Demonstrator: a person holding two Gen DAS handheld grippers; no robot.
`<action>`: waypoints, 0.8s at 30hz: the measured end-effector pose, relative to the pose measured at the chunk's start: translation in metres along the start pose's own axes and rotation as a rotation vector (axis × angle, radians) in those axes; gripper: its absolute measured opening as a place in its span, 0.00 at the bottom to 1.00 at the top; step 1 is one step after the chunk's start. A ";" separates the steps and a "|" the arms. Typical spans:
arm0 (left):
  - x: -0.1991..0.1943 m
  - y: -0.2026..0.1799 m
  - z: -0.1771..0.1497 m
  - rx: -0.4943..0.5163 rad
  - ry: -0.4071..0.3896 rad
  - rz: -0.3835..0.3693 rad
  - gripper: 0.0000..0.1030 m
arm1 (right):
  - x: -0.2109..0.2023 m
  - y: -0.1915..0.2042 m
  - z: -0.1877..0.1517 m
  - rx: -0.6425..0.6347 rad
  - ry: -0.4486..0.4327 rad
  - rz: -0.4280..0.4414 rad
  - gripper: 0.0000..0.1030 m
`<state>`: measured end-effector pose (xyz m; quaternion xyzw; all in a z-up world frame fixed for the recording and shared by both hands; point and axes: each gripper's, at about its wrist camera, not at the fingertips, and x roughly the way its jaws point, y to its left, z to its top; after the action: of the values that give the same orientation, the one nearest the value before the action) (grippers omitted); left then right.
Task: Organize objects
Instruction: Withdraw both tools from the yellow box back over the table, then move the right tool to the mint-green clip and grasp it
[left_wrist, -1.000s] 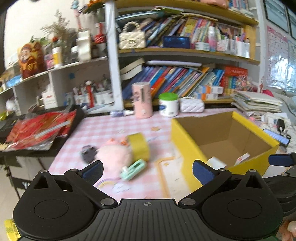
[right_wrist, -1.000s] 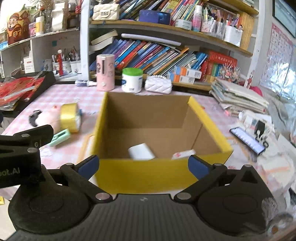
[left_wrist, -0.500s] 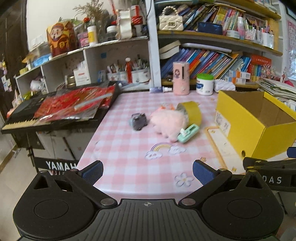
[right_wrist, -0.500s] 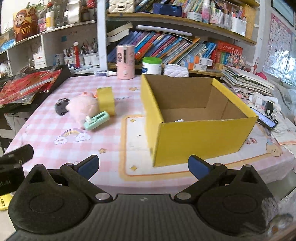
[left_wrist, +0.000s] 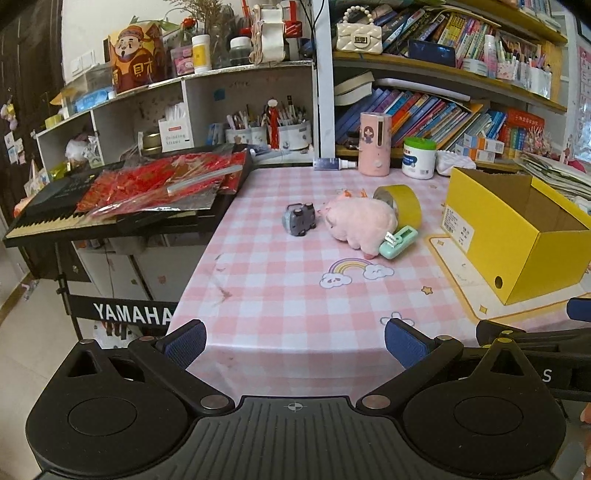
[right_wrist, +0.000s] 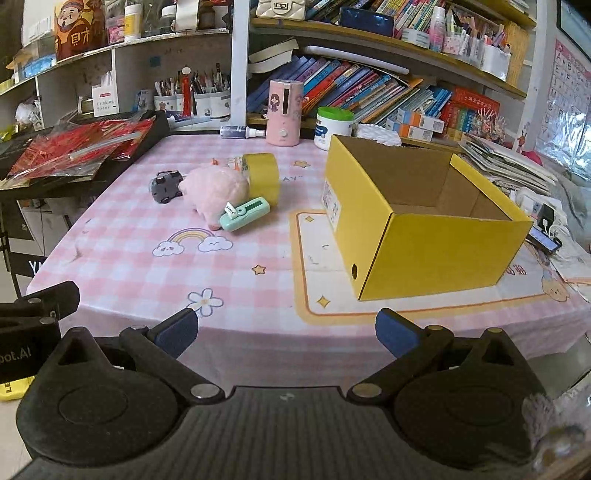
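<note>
A pink plush toy (left_wrist: 356, 219) (right_wrist: 214, 186) lies mid-table on the pink checked cloth. A grey toy car (left_wrist: 299, 219) (right_wrist: 166, 185) sits to its left, a yellow tape roll (left_wrist: 400, 205) (right_wrist: 261, 176) behind it, and a mint green clip-like item (left_wrist: 399, 242) (right_wrist: 243, 214) leans at its front. The open yellow cardboard box (left_wrist: 513, 240) (right_wrist: 432, 240) stands to the right; its inside floor is hidden. My left gripper (left_wrist: 293, 341) and right gripper (right_wrist: 286, 332) both hover open and empty at the table's near edge, well short of the objects.
A keyboard (left_wrist: 122, 210) covered by red foil packets adjoins the table's left side. A pink dispenser (right_wrist: 283, 112), a white jar (right_wrist: 332, 127) and a spray bottle (right_wrist: 242, 131) line the back edge below crowded bookshelves. Papers and a phone (right_wrist: 545, 236) lie right of the box.
Both grippers have pulled back from over the box and objects to the table's near edge. The objects and box now look farther away. Both stayed open.
</note>
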<state>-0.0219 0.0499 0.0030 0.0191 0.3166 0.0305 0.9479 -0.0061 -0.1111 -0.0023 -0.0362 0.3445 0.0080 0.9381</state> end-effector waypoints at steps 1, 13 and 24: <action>0.000 0.001 -0.001 -0.001 0.000 -0.003 1.00 | -0.001 0.001 -0.001 0.002 0.000 -0.002 1.00; 0.010 0.002 -0.001 -0.039 0.025 -0.031 1.00 | 0.000 0.000 -0.001 -0.005 0.000 -0.020 1.00; 0.041 0.000 0.018 -0.060 0.041 0.006 1.00 | 0.038 -0.002 0.026 -0.033 0.004 0.023 1.00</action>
<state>0.0214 0.0521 -0.0070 -0.0092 0.3348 0.0432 0.9412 0.0393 -0.1117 -0.0069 -0.0475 0.3466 0.0245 0.9365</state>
